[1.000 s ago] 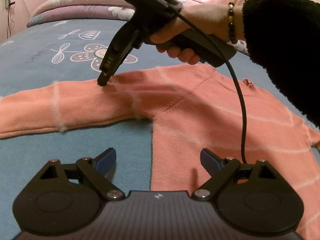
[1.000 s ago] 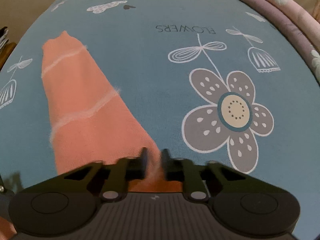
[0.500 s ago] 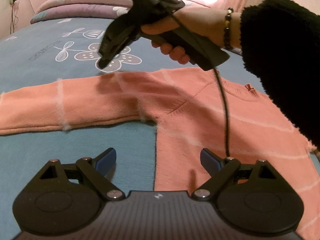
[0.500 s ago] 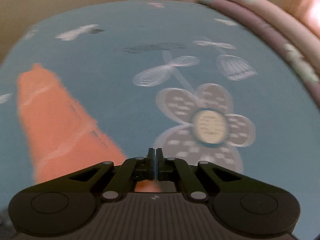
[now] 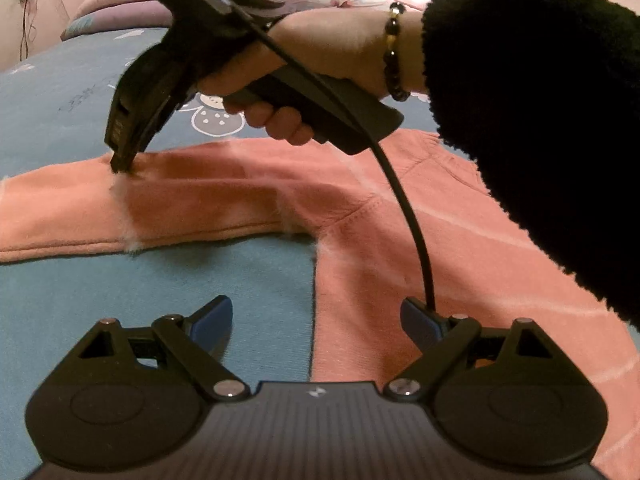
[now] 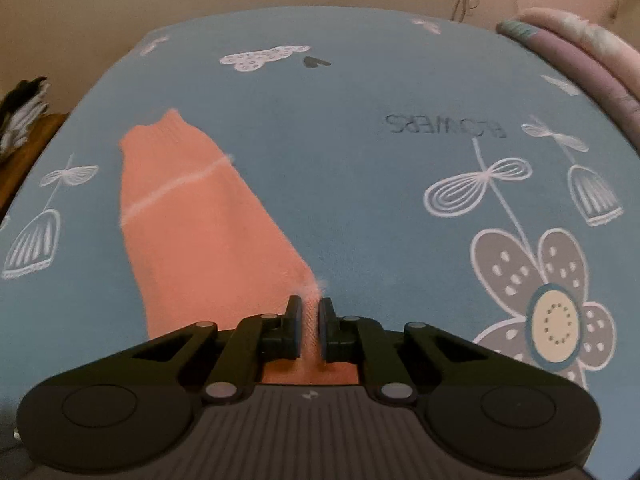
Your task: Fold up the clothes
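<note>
Fingers (image 6: 294, 324) of the right gripper (image 6: 309, 322) are clamped on the sleeve of a salmon-pink knitted sweater (image 5: 420, 248), which is spread flat on a blue flower-printed bedsheet (image 5: 160, 280). Left gripper (image 5: 316, 320) fingers are held wide apart above the sweater's side edge.

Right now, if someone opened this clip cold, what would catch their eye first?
The salmon-pink sweater spread flat on the blue flowered bedspread, one sleeve stretched out sideways. Next, the right gripper, its fingers nearly closed on a pinch of that sleeve's edge, seen from the left wrist view coming down from the upper left in a hand with a bead bracelet. The left gripper hangs wide open over the sweater's side edge.
</note>
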The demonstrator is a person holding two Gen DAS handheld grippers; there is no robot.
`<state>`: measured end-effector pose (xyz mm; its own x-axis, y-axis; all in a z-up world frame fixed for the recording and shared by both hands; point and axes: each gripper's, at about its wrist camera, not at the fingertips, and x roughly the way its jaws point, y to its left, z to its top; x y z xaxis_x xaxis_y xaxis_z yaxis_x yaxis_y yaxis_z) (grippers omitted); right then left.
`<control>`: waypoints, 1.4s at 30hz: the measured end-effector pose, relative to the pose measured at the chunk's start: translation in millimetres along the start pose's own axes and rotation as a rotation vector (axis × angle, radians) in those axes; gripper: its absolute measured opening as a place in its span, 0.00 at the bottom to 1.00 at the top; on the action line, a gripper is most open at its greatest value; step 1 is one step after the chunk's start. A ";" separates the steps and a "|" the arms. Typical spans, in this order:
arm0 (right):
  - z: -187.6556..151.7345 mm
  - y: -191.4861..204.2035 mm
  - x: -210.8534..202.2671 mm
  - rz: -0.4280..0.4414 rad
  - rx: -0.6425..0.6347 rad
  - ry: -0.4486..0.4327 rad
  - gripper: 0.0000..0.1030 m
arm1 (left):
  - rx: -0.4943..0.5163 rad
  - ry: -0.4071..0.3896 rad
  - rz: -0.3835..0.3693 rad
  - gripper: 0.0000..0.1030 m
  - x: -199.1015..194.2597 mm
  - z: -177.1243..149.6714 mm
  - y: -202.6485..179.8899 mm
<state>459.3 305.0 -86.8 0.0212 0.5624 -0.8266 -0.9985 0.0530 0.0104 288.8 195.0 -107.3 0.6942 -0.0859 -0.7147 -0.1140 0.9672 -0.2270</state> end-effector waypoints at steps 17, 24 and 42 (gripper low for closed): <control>-52.0 -44.8 -85.0 -0.265 0.131 0.015 0.51 | 0.000 0.015 0.018 0.88 1.9 0.1 2.4; -113.4 -90.0 -86.4 -0.303 0.275 0.108 0.50 | 0.009 0.024 0.019 0.88 6.7 -0.4 2.3; -86.7 -57.7 -80.1 -0.367 0.266 0.006 0.18 | 0.050 0.058 0.053 0.88 7.4 -3.6 -3.7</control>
<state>511.0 185.4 -70.0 0.3707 0.4616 -0.8059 -0.8772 0.4590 -0.1407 291.8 190.0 -114.2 0.6456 -0.0469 -0.7622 -0.1127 0.9813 -0.1559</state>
